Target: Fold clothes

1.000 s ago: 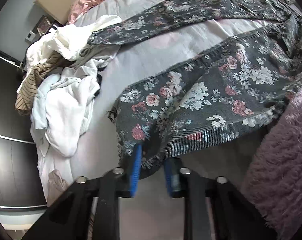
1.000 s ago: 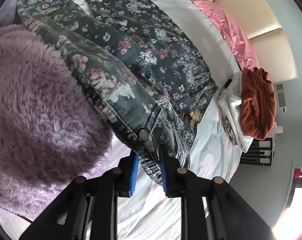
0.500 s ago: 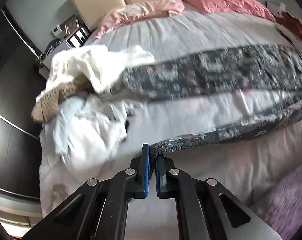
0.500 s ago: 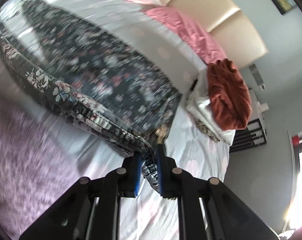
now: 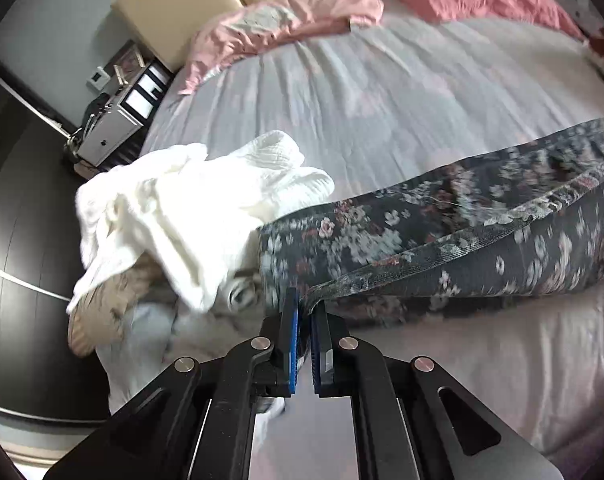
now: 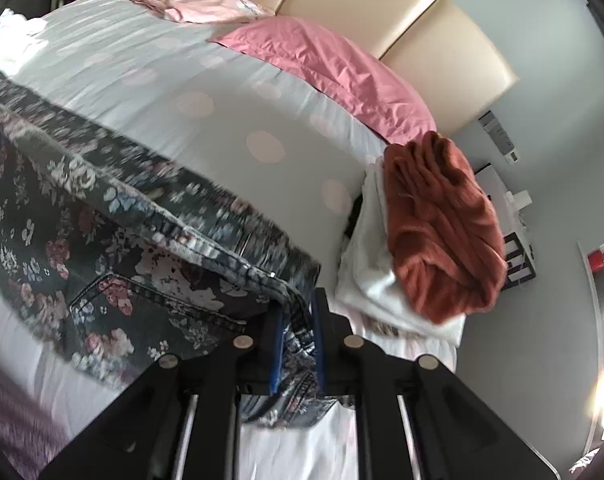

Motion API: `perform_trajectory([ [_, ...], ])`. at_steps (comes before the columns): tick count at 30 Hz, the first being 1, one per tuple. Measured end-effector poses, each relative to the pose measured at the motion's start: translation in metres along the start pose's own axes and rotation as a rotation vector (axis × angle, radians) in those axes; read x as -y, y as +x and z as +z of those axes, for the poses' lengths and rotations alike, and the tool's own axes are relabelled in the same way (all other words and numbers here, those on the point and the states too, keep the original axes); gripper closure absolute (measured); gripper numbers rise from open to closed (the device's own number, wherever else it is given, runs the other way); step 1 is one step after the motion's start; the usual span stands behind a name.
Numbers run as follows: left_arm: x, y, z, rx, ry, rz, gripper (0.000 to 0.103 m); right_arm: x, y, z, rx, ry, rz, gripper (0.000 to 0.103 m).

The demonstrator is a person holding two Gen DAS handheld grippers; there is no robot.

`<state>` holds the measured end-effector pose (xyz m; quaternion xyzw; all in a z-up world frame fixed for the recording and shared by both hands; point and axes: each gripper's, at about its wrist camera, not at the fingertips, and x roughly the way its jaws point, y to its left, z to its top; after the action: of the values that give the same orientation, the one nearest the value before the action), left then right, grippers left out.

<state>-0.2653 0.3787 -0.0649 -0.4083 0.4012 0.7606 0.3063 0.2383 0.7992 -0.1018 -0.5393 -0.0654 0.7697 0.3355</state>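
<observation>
While the floral jeans point(image 5: 441, 240) hang stretched above the bed point(image 5: 381, 92), that leg could sweep the white laundry pile point(image 5: 190, 216); left gripper point(image 5: 304, 316) pinches the hem thinly, right gripper point(image 6: 296, 312) clamps the waistband — either could slip.

My floral jeans point(image 5: 441, 236) run off the right edge of the left view and are smeared with blur, so their far end is lost to me. The white heap point(image 5: 190, 216) covers whatever tan garment point(image 5: 102, 304) lies under it (only a corner shows). From my right tongs point(image 6: 296, 320), the waistband disappears between the pads and the purple fuzz point(image 6: 10, 420) is a blur.
</observation>
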Motion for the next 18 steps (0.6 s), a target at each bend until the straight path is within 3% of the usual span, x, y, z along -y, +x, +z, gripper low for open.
perform_trajectory([
  [7,0.009,0.071,0.051,-0.109,0.065,0.013,0.098,-0.003,0.089,0.04,-0.098,0.002,0.061,0.091],
  [12,0.02,0.111,0.067,-0.167,0.11,0.016,0.097,-0.011,0.138,0.049,-0.155,0.007,0.096,0.091],
  [18,0.029,0.144,0.068,-0.209,0.12,0.016,0.093,-0.013,0.166,0.05,-0.196,0.04,0.14,0.09],
])
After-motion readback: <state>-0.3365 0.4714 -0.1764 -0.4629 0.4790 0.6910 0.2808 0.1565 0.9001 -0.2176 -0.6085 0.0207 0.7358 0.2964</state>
